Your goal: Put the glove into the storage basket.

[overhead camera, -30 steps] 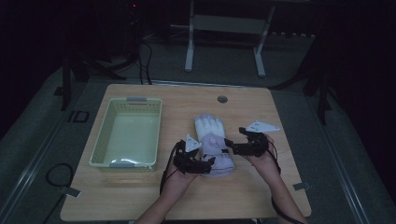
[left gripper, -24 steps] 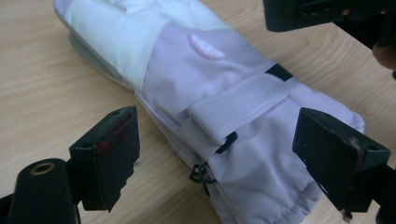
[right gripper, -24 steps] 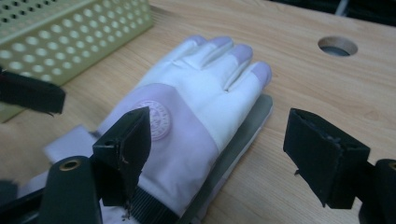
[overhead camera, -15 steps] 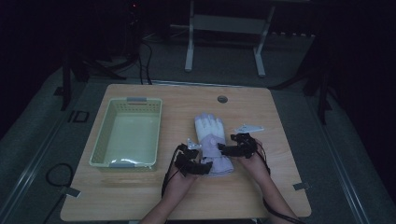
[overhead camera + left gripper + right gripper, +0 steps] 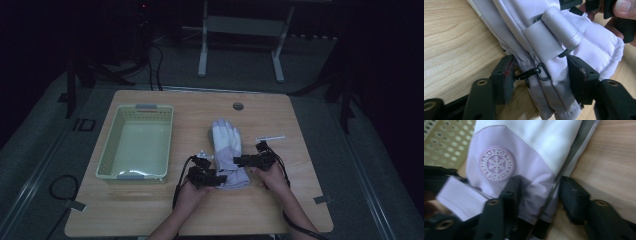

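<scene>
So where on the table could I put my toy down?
Bare wood lies along the table's far edge behind the basket, right of the glove, and along the near edge. It's crowded where the left gripper and right gripper meet it.

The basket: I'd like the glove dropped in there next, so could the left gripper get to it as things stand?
Probably yes. The basket sits open-topped on the left gripper's side, with bare table between them. The fingers are around the glove's cuff but not closed.

We count one glove (image 5: 227, 152), one basket (image 5: 136, 141), one small white piece (image 5: 270, 137) and two grippers, left (image 5: 216, 179) and right (image 5: 239, 161), on one worktop (image 5: 300, 200).
</scene>
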Motion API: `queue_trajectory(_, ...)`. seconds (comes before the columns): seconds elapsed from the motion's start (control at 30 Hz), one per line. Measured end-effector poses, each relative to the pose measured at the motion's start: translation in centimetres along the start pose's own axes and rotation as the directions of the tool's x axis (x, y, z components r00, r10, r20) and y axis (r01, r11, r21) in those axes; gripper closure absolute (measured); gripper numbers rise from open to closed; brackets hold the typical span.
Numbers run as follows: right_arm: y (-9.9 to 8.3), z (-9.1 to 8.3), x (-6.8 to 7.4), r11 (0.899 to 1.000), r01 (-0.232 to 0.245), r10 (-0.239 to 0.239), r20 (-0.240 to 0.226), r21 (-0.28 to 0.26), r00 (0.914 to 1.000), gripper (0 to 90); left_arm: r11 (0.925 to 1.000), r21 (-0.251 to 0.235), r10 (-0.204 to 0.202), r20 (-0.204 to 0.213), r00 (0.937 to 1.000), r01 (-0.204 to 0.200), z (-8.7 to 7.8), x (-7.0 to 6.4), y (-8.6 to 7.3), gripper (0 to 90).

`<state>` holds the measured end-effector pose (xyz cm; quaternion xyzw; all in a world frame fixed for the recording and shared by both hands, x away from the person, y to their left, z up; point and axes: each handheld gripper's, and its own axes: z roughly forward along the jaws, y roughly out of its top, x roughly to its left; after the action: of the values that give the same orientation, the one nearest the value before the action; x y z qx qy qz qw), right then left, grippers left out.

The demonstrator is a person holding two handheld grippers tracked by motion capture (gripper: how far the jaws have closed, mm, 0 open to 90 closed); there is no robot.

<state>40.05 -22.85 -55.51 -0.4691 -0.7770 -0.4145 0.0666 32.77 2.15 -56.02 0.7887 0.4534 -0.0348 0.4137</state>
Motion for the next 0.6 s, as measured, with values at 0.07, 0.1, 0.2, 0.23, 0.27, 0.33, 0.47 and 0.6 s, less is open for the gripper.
queue_trajectory(0.07,0.0,0.0,0.0,1.0,-0.003,0.003,-0.007,0.003,1.0,59.9,0.9998,0.01,0.016,-0.008,0.9998,-0.016,-0.2,-0.3,0.2,48.9)
queue_trajectory(0.1,0.1,-0.1,0.4,1.0,0.006,-0.006,0.011,0.011,0.9999,71.3,0.9997,0.011,0.022,-0.016,0.9996,-0.022,-0.3,-0.5,0.3,60.8)
queue_trajectory(0.2,0.3,-0.4,1.6,0.998,0.064,-0.065,0.074,0.009,0.9952,78.2,0.9991,0.022,0.036,-0.042,0.9984,-0.036,-0.6,-1.1,0.6,70.4)
queue_trajectory(0.23,0.3,-0.6,1.9,0.997,0.082,-0.083,0.089,0.006,0.9926,79.0,0.9989,0.026,0.041,-0.043,0.9983,-0.039,-0.7,-1.1,0.7,71.7)
queue_trajectory(0.27,0.2,-0.7,2.2,0.996,0.091,-0.09,0.1,-0.002,0.9909,79.4,0.9988,0.03,0.039,-0.04,0.9984,-0.038,-0.8,-1.2,0.8,72.6)
queue_trajectory(0.33,0.2,-1.0,2.9,0.993,0.119,-0.117,0.125,-0.013,0.9853,79.8,0.9979,0.039,0.053,-0.039,0.9978,-0.052,-1.2,-1.3,1.1,73.5)
queue_trajectory(0.47,0.8,-1.6,4.2,0.987,0.158,-0.152,0.159,-0.029,0.9755,80.0,0.9971,0.038,0.067,-0.042,0.9969,-0.066,-2.1,-1.5,1.8,74.0)
queue_trajectory(0.6,1.5,-2.1,5.0,0.985,0.167,-0.157,0.161,-0.045,0.9742,80.0,0.9963,0.037,0.079,-0.043,0.9959,-0.078,-3.2,-1.7,2.5,74.0)
